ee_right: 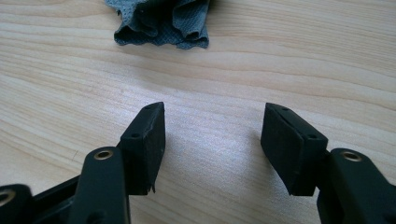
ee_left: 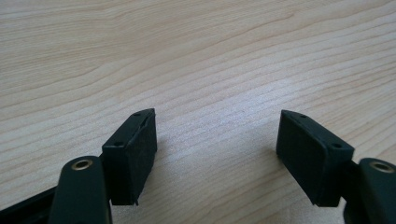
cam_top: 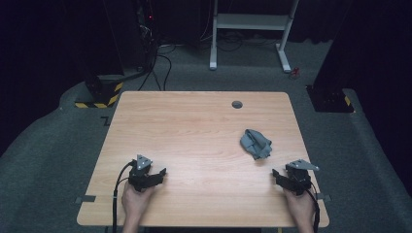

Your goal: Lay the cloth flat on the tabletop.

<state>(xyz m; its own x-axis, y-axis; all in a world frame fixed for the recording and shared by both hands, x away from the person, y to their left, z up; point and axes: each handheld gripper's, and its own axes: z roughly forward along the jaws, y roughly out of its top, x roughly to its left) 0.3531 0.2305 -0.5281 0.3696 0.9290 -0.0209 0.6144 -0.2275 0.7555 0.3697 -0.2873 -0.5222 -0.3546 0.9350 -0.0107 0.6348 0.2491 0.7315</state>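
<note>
A crumpled grey cloth [cam_top: 255, 142] lies on the wooden table [cam_top: 194, 141], right of centre. My right gripper [cam_top: 281, 175] rests near the table's front right, a short way in front of the cloth and apart from it. In the right gripper view its jaws stand open over bare wood, midway point [ee_right: 212, 133], with the cloth's edge [ee_right: 161, 23] at the top. My left gripper [cam_top: 159, 172] rests near the front left, far from the cloth. Its jaws are open with nothing between them [ee_left: 217, 140].
A small round grommet hole [cam_top: 237, 104] sits near the table's far edge. Beyond the table stand a white desk frame [cam_top: 250, 29], cables on the floor [cam_top: 160, 63] and dark stands with yellow-black striped bases [cam_top: 99, 94].
</note>
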